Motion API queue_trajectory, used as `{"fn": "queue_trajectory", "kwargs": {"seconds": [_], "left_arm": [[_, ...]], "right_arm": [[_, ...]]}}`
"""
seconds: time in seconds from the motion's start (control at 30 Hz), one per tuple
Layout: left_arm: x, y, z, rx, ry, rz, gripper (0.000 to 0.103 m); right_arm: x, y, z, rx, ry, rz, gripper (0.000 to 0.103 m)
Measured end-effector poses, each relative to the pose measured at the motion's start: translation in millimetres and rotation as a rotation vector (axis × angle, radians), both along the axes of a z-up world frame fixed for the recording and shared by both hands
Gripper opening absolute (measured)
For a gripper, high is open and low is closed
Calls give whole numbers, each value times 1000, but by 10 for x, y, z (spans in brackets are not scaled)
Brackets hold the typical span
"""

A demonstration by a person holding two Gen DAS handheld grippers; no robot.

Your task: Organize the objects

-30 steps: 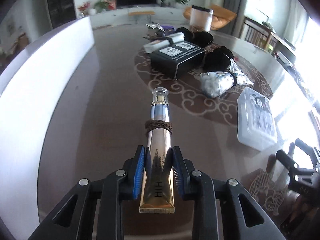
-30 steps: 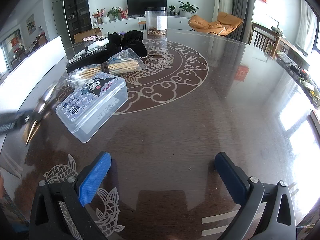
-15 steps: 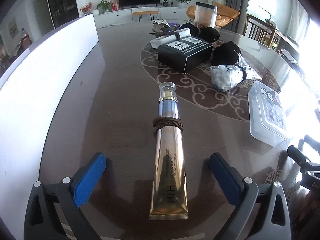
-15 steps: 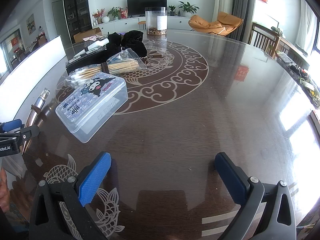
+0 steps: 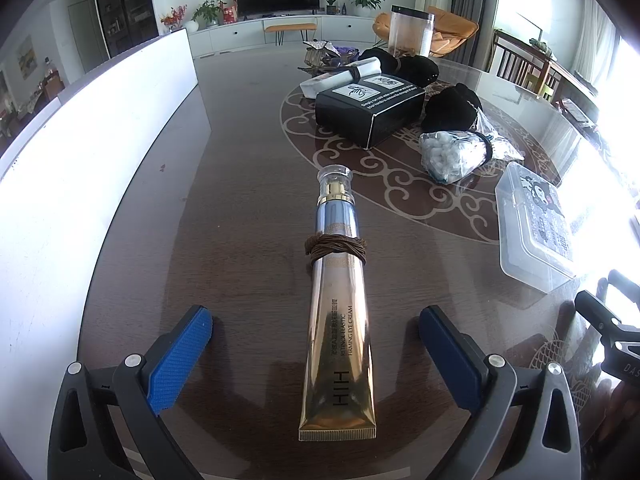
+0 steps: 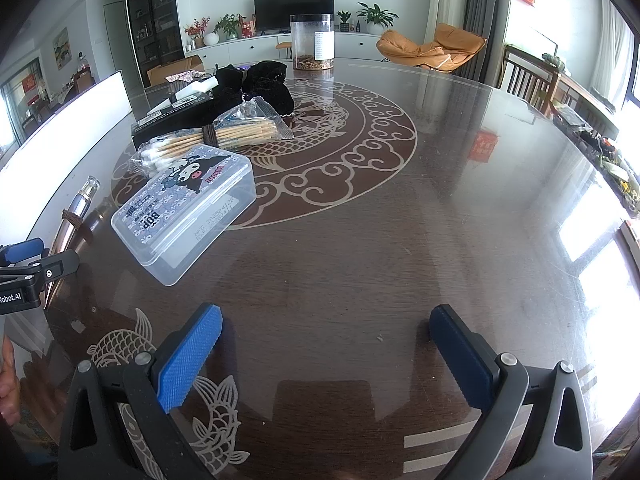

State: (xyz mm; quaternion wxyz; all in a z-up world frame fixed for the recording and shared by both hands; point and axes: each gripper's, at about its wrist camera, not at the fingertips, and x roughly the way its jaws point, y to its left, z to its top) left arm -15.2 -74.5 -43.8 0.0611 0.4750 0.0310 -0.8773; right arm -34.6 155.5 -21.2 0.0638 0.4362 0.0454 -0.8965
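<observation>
A gold eye-cream tube (image 5: 340, 320) with a brown band around its middle lies flat on the dark table, cap pointing away. My left gripper (image 5: 316, 340) is open, its blue pads wide on either side of the tube and not touching it. The tube also shows at the left edge of the right wrist view (image 6: 74, 216). My right gripper (image 6: 324, 344) is open and empty above bare table. A clear plastic box (image 6: 184, 212) with a cartoon label lies ahead and left of it; the box also shows in the left wrist view (image 5: 532, 228).
A black box (image 5: 370, 110), a bag of cotton swabs (image 5: 456, 154), black cloth items (image 5: 450, 106), a white tube (image 5: 340, 78) and a clear jar (image 6: 312, 42) sit mid-table. A white board (image 5: 80, 184) stands along the left edge.
My left gripper let go of the gold tube and opened wide, then drew back slightly. The tube now rests on the table. The right gripper has not moved.
</observation>
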Motion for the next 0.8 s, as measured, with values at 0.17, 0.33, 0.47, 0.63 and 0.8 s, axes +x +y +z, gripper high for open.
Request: {"fn": "queue_trajectory", "kwargs": {"seconds": [0.17,0.33,0.47,0.63,0.8], "left_arm": [[16,-2,-2,-1,0,0,103],[34,-3,-3,-2,1,0,103],[45,-4,-5,-3,1,-1,103],[61,-5,-5,-4,2,-1,103],[76,-7,-7,-5,2,-1,103]], "right_arm": [[0,0,0,0,0,0,103],[4,2,1,0,0,0,103],[3,1,0,0,0,0,103],[5,2,1,0,0,0,103],[4,1,0,0,0,0,103]]}}
